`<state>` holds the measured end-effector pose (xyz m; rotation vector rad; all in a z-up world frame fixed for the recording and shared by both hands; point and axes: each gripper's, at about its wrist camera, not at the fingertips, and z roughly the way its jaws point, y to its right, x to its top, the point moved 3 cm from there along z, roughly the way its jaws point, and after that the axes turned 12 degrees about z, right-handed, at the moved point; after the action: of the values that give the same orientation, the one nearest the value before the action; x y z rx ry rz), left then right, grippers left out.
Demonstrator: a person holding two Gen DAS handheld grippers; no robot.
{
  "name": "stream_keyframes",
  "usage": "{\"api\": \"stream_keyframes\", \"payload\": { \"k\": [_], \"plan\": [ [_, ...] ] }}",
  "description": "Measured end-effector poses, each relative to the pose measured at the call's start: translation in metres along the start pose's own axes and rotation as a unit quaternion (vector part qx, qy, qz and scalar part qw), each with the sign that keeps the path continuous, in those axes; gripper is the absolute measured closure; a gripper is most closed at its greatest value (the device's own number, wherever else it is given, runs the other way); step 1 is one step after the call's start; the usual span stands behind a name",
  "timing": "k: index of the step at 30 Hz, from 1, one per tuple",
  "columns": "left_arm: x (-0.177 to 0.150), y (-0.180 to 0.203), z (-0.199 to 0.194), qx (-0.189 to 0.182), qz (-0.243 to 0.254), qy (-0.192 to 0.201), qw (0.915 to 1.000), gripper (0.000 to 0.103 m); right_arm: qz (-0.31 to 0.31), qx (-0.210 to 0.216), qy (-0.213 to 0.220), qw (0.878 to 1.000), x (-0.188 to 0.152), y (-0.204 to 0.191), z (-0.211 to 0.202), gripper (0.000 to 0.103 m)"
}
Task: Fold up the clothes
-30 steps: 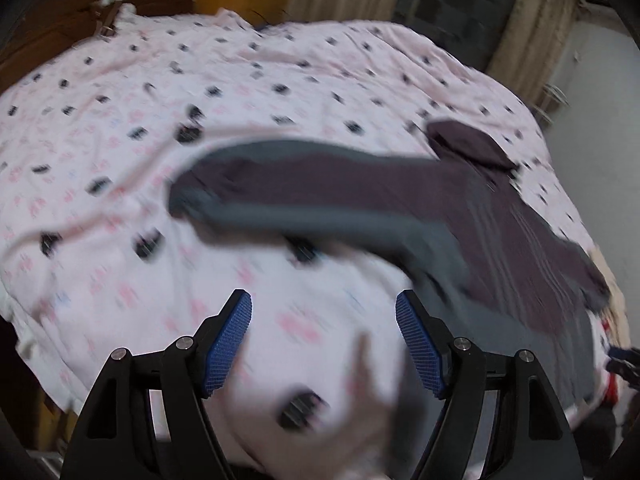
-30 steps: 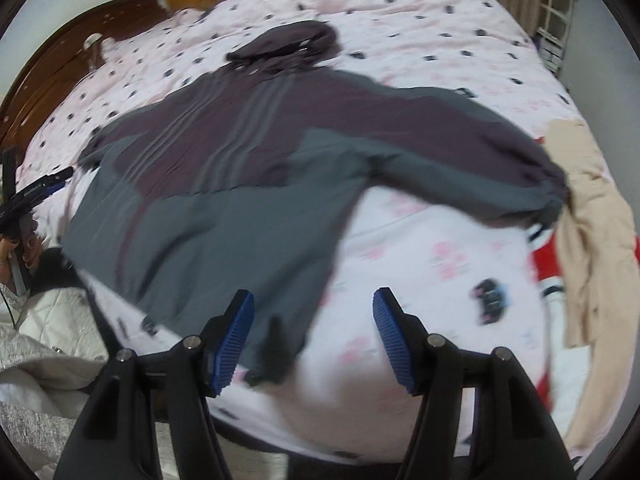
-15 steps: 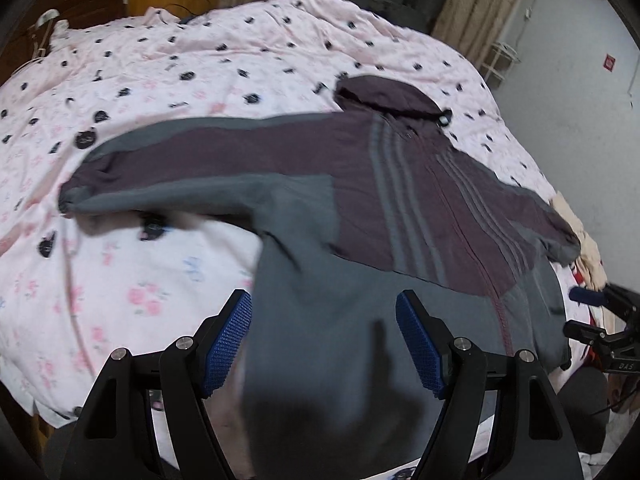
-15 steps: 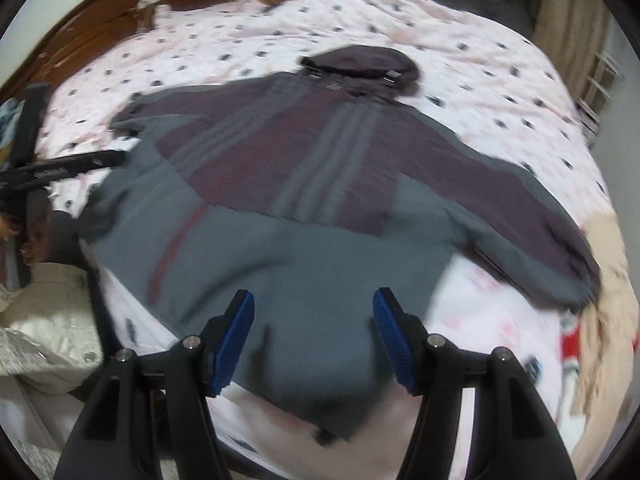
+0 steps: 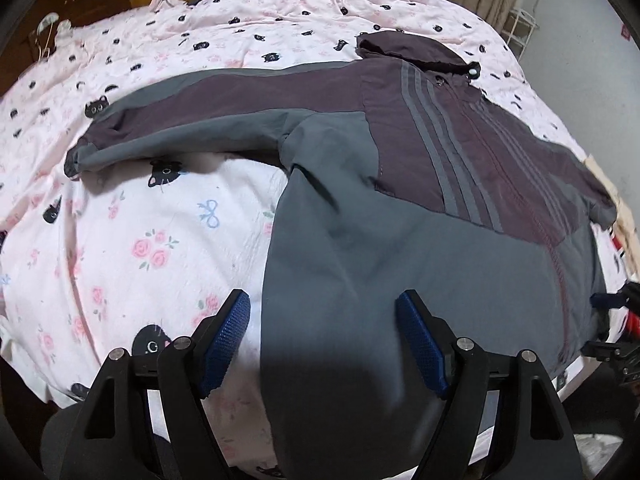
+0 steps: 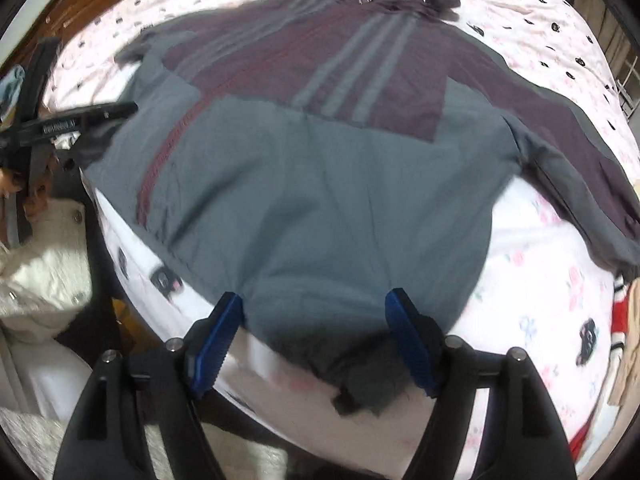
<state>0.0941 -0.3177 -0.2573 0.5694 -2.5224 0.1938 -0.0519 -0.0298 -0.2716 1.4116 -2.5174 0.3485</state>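
A grey and maroon hooded jacket (image 5: 400,216) with three grey stripes lies spread flat, front up, on a bed, sleeves out to both sides. My left gripper (image 5: 324,336) is open just above the jacket's left hem corner. My right gripper (image 6: 314,332) is open over the jacket (image 6: 320,184) at its right hem corner. Neither holds cloth. The hood (image 5: 412,50) lies at the far end. The left gripper's black body (image 6: 72,120) shows at the left of the right wrist view.
The bed has a pink sheet (image 5: 132,248) printed with cats and roses. A wooden headboard (image 5: 80,4) is at the far left. A beige garment (image 6: 628,344) and a red and white one (image 6: 618,312) lie by the right sleeve. A white quilted jacket (image 6: 36,272) is at the bed's near edge.
Both grippers have swung from the sleeves toward the jacket's body and lowered to its bottom hem. The jacket itself lies as before.
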Motion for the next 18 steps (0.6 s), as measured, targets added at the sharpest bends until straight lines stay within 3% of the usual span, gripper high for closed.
{"api": "stream_keyframes", "payload": {
  "k": [5,11,18],
  "plan": [
    [-0.004,-0.004,0.000,0.000,0.000,-0.005,1.0000,0.029,-0.040,-0.041,-0.002,0.998,-0.016,-0.006,0.001,0.025],
    [-0.005,-0.010,-0.010,0.002,-0.008,-0.010,0.9999,0.029,-0.010,-0.011,0.025,1.000,-0.018,0.004,-0.021,0.026],
    [0.002,-0.016,-0.039,-0.006,-0.013,0.034,0.9993,0.029,0.061,0.013,0.077,0.995,-0.009,0.041,-0.068,0.026]
  ]
}}
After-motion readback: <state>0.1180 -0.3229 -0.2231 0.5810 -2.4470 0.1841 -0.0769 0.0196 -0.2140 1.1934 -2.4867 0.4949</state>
